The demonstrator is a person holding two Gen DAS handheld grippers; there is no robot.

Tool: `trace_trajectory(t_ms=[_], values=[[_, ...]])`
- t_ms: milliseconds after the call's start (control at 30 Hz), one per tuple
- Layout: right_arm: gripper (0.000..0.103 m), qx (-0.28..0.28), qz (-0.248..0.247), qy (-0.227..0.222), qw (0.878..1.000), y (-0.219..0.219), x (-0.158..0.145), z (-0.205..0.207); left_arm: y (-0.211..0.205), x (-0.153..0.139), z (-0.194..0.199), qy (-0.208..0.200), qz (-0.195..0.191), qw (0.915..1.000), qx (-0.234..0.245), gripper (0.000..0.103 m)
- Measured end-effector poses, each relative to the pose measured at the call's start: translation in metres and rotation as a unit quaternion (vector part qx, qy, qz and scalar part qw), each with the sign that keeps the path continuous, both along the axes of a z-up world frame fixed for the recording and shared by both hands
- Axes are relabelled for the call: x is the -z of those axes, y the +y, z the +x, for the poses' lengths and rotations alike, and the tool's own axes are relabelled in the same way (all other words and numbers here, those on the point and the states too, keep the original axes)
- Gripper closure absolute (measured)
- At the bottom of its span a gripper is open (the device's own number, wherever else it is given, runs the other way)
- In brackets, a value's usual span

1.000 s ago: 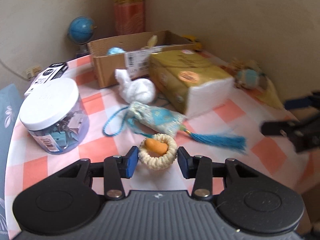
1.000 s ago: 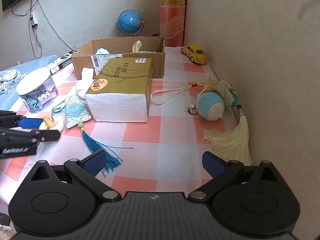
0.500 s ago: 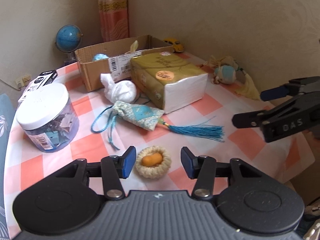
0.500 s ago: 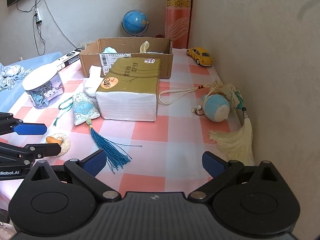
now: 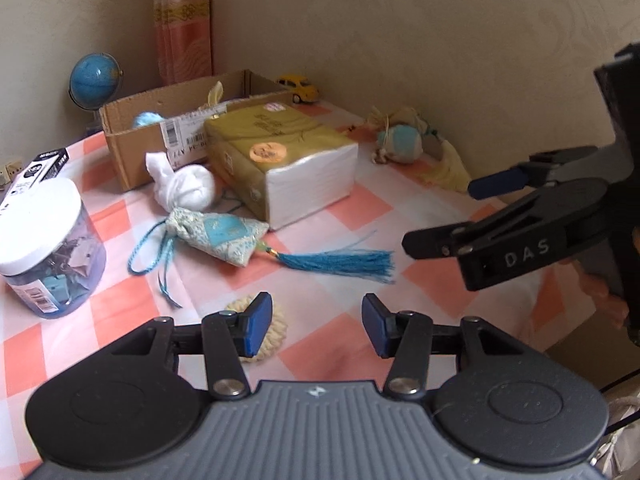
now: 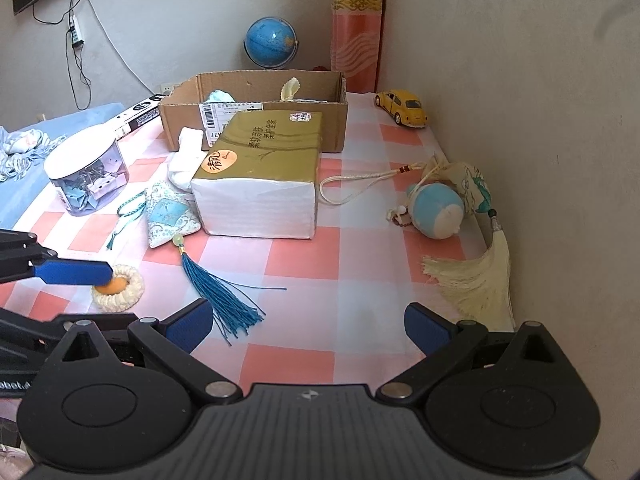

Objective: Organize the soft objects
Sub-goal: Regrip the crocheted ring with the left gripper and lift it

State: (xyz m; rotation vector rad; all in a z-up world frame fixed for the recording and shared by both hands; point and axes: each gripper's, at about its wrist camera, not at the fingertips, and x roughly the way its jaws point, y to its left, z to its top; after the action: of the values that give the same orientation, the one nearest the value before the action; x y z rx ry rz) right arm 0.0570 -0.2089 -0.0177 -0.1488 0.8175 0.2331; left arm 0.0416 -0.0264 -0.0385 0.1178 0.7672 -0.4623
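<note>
My left gripper (image 5: 316,328) stands open low over the checked cloth, with nothing between its pads. A cream woven ring (image 5: 274,322) with an orange piece (image 6: 112,286) in it lies on the cloth, half hidden behind my left finger (image 5: 256,326). Beyond it lie a blue sachet (image 5: 216,236) with a blue tassel (image 6: 224,300) and a white sock bundle (image 5: 188,184). My right gripper (image 6: 308,326) hangs open and empty over the cloth. A blue-and-white plush ball (image 6: 438,210) and a cream tassel (image 6: 476,276) rest by the wall. The cardboard box (image 6: 260,120) holds some soft items.
A gold tissue pack (image 6: 264,168) stands mid-table in front of the box. A clip jar (image 5: 44,240) with a white lid sits at the left. A yellow toy car (image 6: 404,108) and a globe (image 6: 270,42) stand at the back. The wall bounds the right side.
My left jaws widened away from the woven ring, which now lies on the cloth by the left finger. The left view swung right and pulled back. The right gripper stayed put.
</note>
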Motion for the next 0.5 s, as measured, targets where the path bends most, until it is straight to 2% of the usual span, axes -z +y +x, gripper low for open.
trace_trajectory(t_ms=[233,300,433,500], values=[[0.0,0.005,0.006,0.002,1.0,-0.004,0.0,0.001,0.01,-0.003,0.002,-0.011,0.016,0.9993,-0.033,0.052],[0.0,0.002,0.008,0.003,1.0,-0.003,0.002,0.001,0.012,0.001,0.004,-0.004,0.027,0.9989,-0.039,0.048],[0.0,-0.005,0.005,0.002,1.0,0.0,0.002,-0.001,0.013,0.008,0.006,0.002,0.033,0.9982,-0.05,0.034],[0.0,-0.004,0.006,0.002,1.0,0.0,0.001,-0.001,0.012,0.011,0.008,0.005,0.035,0.9978,-0.055,0.034]])
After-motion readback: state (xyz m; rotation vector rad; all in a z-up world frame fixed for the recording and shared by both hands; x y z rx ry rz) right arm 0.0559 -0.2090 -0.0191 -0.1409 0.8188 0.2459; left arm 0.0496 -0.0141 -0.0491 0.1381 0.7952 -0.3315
